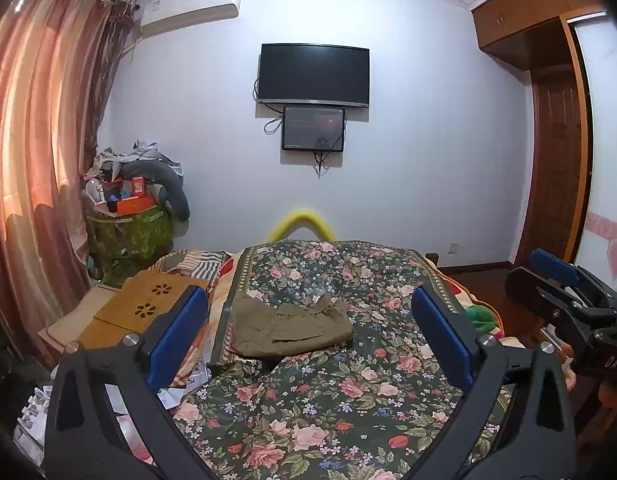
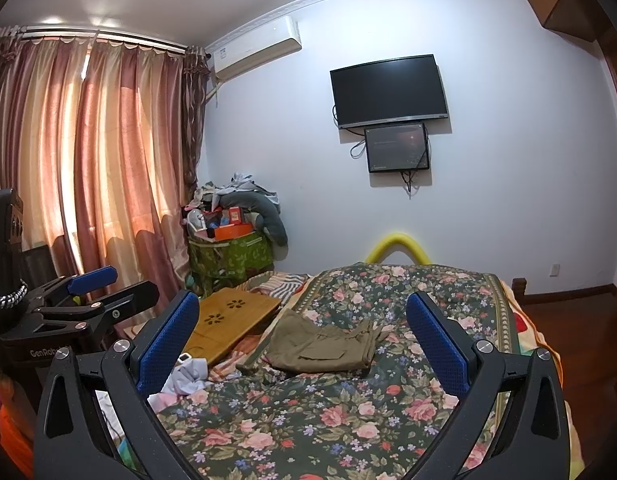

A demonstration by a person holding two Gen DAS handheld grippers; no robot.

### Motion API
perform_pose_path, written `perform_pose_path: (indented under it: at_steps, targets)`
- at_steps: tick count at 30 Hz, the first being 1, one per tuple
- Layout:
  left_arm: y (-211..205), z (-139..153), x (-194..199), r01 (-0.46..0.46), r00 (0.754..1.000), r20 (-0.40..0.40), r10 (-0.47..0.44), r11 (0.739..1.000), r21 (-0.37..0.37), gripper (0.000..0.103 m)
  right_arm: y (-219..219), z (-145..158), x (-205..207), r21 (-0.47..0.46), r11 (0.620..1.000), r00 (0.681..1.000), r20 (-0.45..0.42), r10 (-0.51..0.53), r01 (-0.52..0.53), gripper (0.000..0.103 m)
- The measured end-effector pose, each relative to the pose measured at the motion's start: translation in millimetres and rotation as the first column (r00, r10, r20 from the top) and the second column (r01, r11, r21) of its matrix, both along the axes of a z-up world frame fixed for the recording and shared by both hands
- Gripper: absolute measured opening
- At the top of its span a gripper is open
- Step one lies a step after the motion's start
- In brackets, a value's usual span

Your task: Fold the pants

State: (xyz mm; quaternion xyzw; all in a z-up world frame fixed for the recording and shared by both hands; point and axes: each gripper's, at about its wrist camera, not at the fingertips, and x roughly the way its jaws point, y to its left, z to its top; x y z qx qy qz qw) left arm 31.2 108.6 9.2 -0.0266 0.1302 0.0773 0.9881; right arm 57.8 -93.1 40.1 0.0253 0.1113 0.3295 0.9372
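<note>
Olive-green pants lie folded in a compact bundle on the floral bedspread, in the middle of the bed. They also show in the right wrist view. My left gripper is open and empty, raised above the bed with the pants between its blue pads in view. My right gripper is open and empty, held back from the pants. The right gripper also shows at the right edge of the left wrist view, and the left gripper at the left of the right wrist view.
A wooden lap desk lies on the bed's left side beside crumpled cloth. A green bin piled with clutter stands by the curtains. A yellow padded bed rail marks the far end. A wardrobe stands at right.
</note>
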Motion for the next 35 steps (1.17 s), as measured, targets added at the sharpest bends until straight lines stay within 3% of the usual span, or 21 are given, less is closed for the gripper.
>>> perform_pose_path:
  at_steps: [19, 35]
  targets:
    - [-3, 0, 3, 0.062, 0.998, -0.024, -0.062, 0.998, 0.015, 0.103, -5, 3, -2, 0.016, 1.0, 1.0, 0.007, -0.016, 0.016, 0.103]
    - [0, -3, 11, 0.06, 0.997, -0.041, -0.06, 0.998, 0.01, 0.103, -8, -2, 2, 0.016, 0.999, 0.999, -0.01, -0.032, 0.032, 0.103]
